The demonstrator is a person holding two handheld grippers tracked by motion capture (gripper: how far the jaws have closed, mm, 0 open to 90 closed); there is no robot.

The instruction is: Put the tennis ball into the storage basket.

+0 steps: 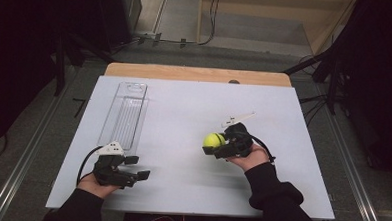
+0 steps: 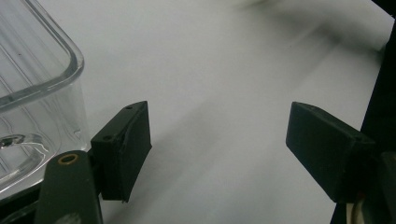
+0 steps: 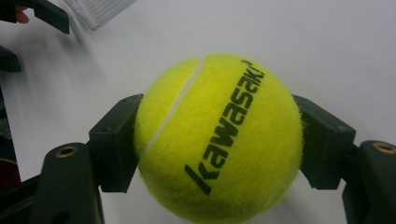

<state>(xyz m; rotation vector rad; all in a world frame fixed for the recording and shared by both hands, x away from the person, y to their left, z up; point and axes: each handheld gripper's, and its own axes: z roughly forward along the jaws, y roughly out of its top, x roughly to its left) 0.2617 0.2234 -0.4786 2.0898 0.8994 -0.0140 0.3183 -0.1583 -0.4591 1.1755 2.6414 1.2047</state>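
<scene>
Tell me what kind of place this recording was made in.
Probably a lab or studio set up for recording. A white table stands on a grey floor with metal rails and loose cables, dark stands at the sides. On it sit a clear tray and a tennis ball held in the right gripper.

I see a white rectangular tabletop (image 1: 184,115) with a bare wooden strip (image 1: 198,73) along its far edge. Beyond it lies a grey concrete floor (image 1: 186,50) crossed by thin black cables (image 1: 208,21). Dark stands, or what I take to be stands, flank both sides. A small dark spot (image 1: 234,82) sits at the far edge.
</scene>
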